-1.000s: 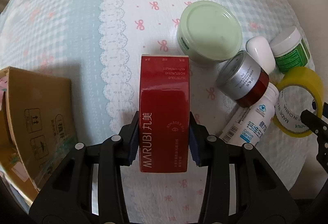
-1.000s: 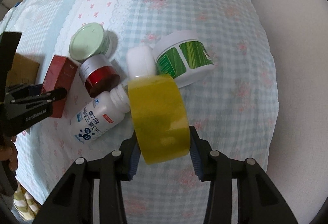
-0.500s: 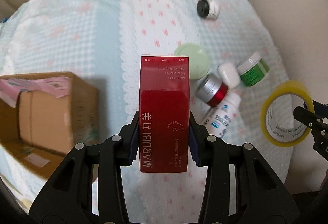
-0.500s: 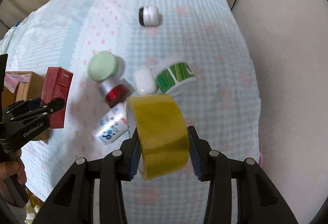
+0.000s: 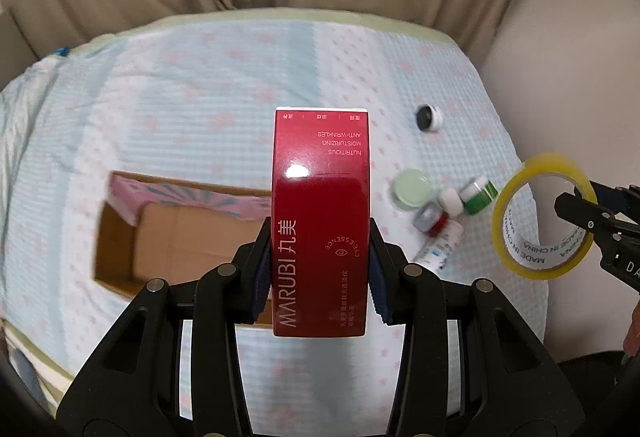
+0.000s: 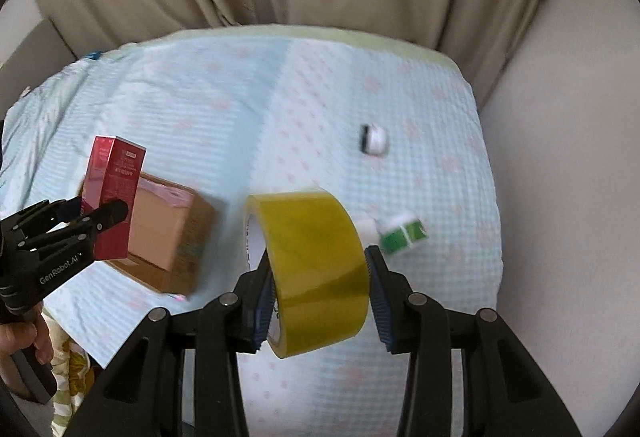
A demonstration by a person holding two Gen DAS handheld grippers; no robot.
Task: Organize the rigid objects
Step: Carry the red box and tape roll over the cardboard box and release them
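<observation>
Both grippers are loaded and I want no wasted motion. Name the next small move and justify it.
Probably carry the red box in the left gripper toward the open cardboard box and lower it in. It is clamped and lifted, the carton's opening lies just behind it, while the right gripper holds the yellow tape roll farther off.

Open cardboard box (image 5: 168,237) unobstructed; jars (image 5: 444,205) clustered rightward.

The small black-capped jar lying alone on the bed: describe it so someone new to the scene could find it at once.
Start at the bed with the pale blue checked cover, then find the cluster of jars near its right side, led by the mint-lidded jar. Farther toward the curtain, lying apart on its side, is the small black-capped jar. It has a white body and nothing touches it.
</observation>
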